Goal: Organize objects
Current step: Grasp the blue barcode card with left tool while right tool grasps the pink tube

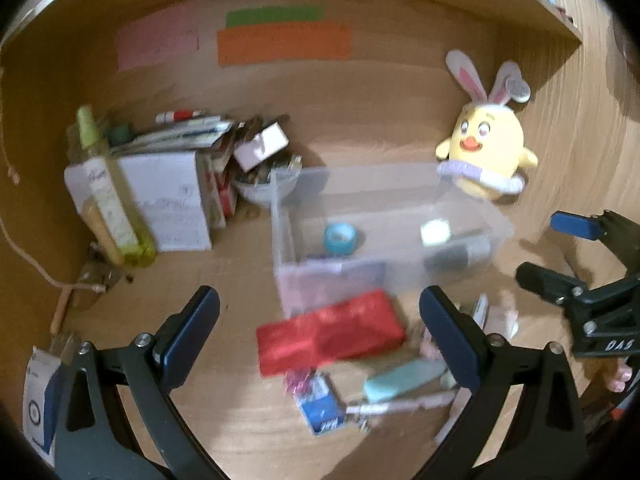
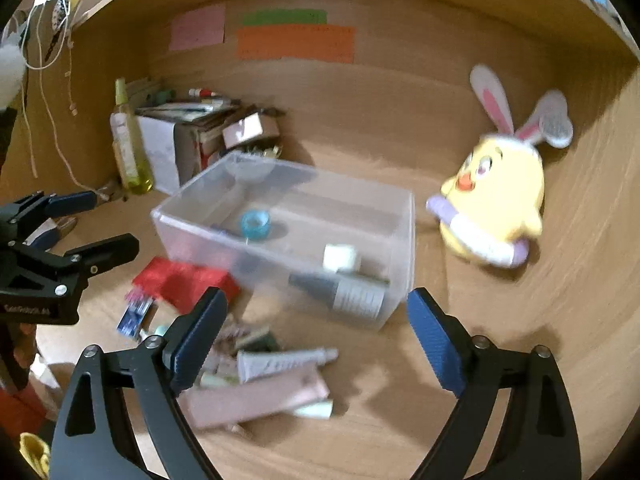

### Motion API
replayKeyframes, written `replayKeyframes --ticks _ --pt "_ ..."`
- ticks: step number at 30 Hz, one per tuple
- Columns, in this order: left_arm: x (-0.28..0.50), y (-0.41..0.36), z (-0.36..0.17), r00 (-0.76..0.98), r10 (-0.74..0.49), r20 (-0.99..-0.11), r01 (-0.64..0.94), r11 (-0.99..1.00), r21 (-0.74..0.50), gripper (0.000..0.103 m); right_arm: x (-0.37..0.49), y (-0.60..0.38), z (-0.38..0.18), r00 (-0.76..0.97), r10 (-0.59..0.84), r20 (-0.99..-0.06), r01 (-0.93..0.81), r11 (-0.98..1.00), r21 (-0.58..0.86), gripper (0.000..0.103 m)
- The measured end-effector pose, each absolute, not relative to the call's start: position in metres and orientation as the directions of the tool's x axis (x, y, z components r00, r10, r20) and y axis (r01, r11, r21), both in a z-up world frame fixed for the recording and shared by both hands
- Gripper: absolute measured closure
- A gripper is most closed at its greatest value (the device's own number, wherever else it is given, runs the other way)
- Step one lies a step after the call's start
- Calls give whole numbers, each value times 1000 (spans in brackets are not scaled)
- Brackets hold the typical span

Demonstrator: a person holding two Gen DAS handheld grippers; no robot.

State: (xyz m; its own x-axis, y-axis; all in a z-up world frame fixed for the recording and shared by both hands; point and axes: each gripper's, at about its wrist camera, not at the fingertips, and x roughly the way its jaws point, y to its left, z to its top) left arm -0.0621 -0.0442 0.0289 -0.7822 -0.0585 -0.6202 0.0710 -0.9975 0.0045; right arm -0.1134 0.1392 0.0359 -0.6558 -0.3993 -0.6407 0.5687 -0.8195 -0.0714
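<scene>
A wooden counter (image 1: 248, 280) is enclosed by wooden walls at the back and sides, and pink, green and orange paper notes (image 1: 284, 42) are stuck to the back wall. At the back left, a yellow-green bottle (image 1: 108, 196) stands in front of a white box (image 1: 168, 200) topped with books and pens; a small bowl (image 1: 264, 186) of odds and ends sits beside it. A yellow plush chick with rabbit ears (image 2: 496, 204) rests at the right, near the side wall.

A clear plastic bin (image 2: 288, 236) is set at the middle of the counter. Inside it, a blue tape roll (image 2: 256, 224), a small white block (image 2: 340, 258) and a dark bottle with a label (image 2: 344, 292) are seen. In front of the bin, loose items lie scattered: a red box (image 1: 332, 332) touching its front wall, a blue packet (image 1: 320, 404), a teal tube (image 1: 400, 384), a grey-white tube (image 2: 284, 362) and a pink flat case (image 2: 256, 398).

The left gripper (image 1: 320, 328) is held above the red box with its jaws spread wide and nothing between them. The right gripper (image 2: 316, 336) is held over the tubes near the bin's front corner, likewise wide and empty. Both views are blurred.
</scene>
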Motion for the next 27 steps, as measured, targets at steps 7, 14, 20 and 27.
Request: replayKeyframes --ticks 7,14,20,27 --pt "-42 -58 -10 -714 -71 -696 108 -994 -10 2 -105 161 5 -598 -399 -695 536 -844 22 13" --pt "-31 -67 -42 -673 -69 -736 142 -989 -37 9 -92 171 -25 -547 -429 -719 526 -844 104 13" --pt "-32 -66 -54 -646 -18 -763 122 -989 -80 31 -79 160 -39 -486 -465 -740 555 -818 150 29" --pt "-35 -59 -56 -639 -10 -769 91 -994 -63 33 -76 144 -52 -403 -519 -754 574 -785 234 38"
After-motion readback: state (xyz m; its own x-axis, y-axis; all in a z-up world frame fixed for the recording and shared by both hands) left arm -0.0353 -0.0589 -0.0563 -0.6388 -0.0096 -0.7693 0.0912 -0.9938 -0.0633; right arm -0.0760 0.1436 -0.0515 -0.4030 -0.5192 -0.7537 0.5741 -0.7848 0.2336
